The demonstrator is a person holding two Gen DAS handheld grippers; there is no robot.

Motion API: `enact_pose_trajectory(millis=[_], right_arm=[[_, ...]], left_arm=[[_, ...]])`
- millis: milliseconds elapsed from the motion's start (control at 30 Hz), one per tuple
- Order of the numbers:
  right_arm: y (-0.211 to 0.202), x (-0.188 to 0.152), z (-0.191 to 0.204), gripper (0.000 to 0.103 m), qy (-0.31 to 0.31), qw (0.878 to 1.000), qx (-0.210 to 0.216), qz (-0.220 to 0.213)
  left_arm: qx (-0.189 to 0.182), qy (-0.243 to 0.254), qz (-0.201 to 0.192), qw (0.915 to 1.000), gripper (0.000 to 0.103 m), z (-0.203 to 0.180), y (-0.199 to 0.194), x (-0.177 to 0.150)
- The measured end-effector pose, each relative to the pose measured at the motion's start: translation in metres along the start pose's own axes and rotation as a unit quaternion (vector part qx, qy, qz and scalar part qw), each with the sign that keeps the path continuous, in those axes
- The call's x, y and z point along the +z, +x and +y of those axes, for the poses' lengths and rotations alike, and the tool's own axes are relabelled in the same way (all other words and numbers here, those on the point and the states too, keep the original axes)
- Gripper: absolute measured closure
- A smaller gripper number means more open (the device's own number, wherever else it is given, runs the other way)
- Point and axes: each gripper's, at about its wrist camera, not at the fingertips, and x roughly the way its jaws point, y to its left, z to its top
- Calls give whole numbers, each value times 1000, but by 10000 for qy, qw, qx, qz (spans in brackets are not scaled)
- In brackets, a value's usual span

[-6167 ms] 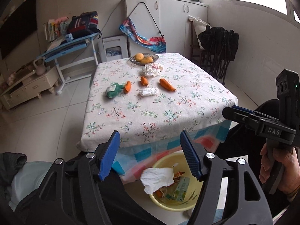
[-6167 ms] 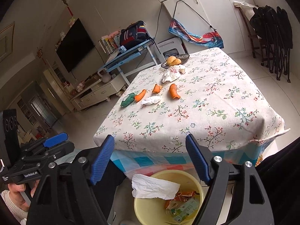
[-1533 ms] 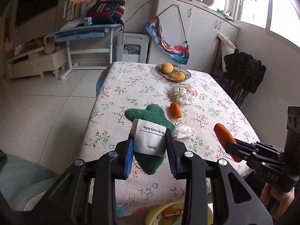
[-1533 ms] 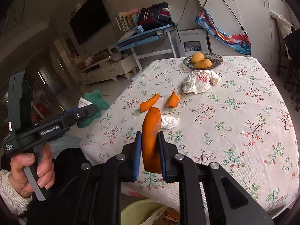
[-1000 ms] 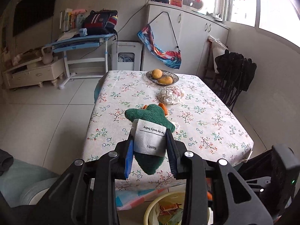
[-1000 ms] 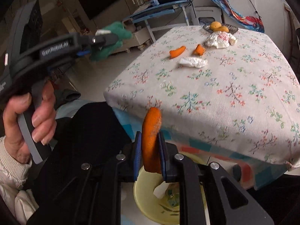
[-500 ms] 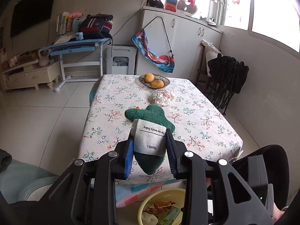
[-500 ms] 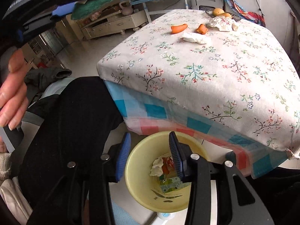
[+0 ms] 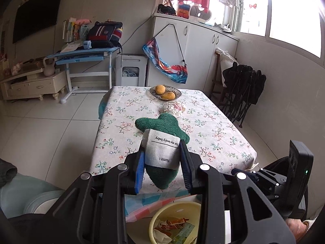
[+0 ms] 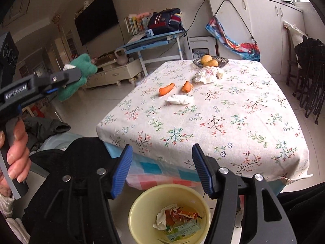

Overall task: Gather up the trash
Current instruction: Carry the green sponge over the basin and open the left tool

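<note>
My left gripper (image 9: 162,156) is shut on a green plush toy (image 9: 160,125) with a white label, held above the near table edge. The same toy (image 10: 81,73) shows at the left of the right wrist view. My right gripper (image 10: 162,152) hangs over a yellow bin (image 10: 140,201) on the floor. Its jaws are opening and nothing is between them. An orange carrot piece (image 10: 169,216) lies in the bin with a tissue and wrappers. On the floral table (image 10: 233,122) lie two carrot pieces (image 10: 166,88), a crumpled tissue (image 10: 179,99) and a crumpled wrapper (image 10: 208,74).
A plate of yellow fruit (image 10: 211,61) stands at the table's far end. The yellow bin (image 9: 174,204) sits below the table's near edge, between dark-clad legs. Black folded chairs (image 9: 243,89) lean against the right wall. A hand (image 10: 14,152) grips the left tool.
My right gripper let the carrot piece go into the bin, its jaws spread wide, and it tipped up. My left gripper drew back and rose with the green toy.
</note>
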Motion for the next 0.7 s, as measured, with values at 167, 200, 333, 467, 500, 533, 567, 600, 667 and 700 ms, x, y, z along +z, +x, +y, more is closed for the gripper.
enact_pose_trajectory(millis=[167,200,333,467,500,533,567,600,667,700], right_arm=[[-11,4,-11,44,282,9990,-102,-325],[-13,4,-13,44,332,9987,-116,-372],[-16,7,-16,43,411,9978,-178,-486],[-16,8,-17,40,393,9975,-215,-542],[-17,8,-17,39,387,9975,-220,-553],[-16,8,-17,39,382,9974,-225,-563],[-16,8,-17,39,380,9974,-224,-573],[-16,9,-17,39,378,9973,-223,-581],[-17,8,-18,39,379,9972,-228,-604],[-18,8,-19,39,385,9971,-227,-616]], left_arm=[[49,89,176,9998,73,-3,-1,-15],[49,99,215,9997,73,-3,-1,-17],[23,182,332,9993,73,-9,1,-26],[-28,295,406,9987,73,-15,2,-31],[-51,324,439,9985,73,-16,3,-32],[-65,354,479,9982,73,-18,4,-34],[-73,384,514,9979,73,-19,5,-35],[-92,406,554,9976,73,-21,6,-37],[-133,473,652,9967,73,-24,8,-40],[-141,512,684,9962,73,-25,9,-42]])
